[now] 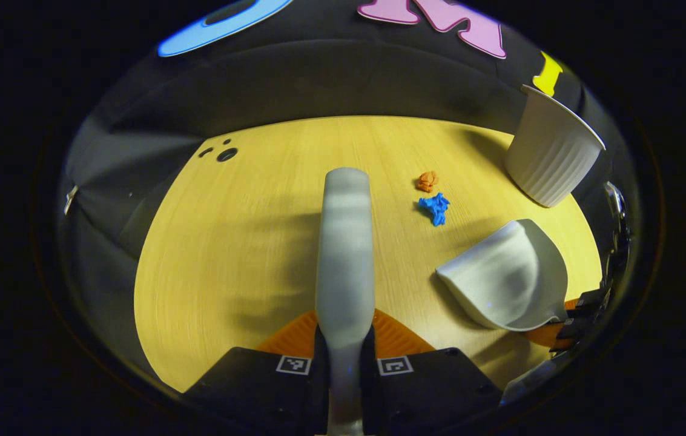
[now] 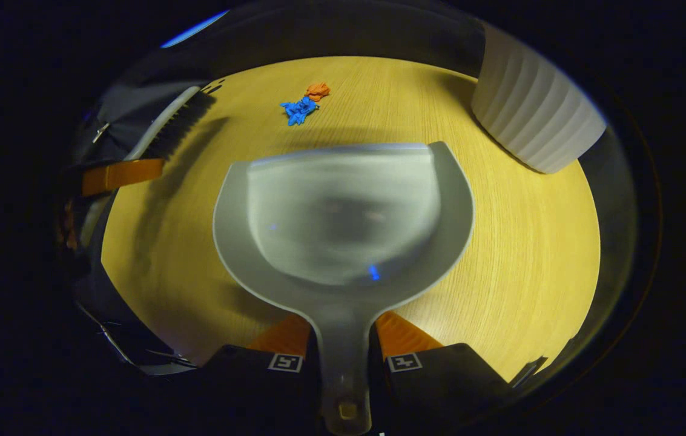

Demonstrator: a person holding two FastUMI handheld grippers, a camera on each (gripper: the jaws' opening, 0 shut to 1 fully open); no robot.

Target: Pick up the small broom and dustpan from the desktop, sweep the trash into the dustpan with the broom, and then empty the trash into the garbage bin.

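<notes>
My left gripper [image 1: 344,339] is shut on the handle of the small grey broom [image 1: 344,242], which points forward over the wooden desktop [image 1: 227,242]. My right gripper [image 2: 343,342] is shut on the handle of the grey dustpan [image 2: 343,206], held just above the desk with its mouth facing away. A blue paper scrap [image 2: 299,111] and an orange scrap [image 2: 318,91] lie together ahead of the dustpan. In the left gripper view the blue scrap [image 1: 435,208] and orange scrap [image 1: 427,180] sit right of the broom, with the dustpan [image 1: 509,275] nearer. The broom's bristles [image 2: 180,124] show at far left in the right gripper view.
A white ribbed garbage bin [image 1: 551,151] stands at the desk's far right corner, also close on the right as the bin [image 2: 530,115] in the right gripper view. Small dark holes [image 1: 226,154] mark the desk's far left. Black cloth walls surround the desk.
</notes>
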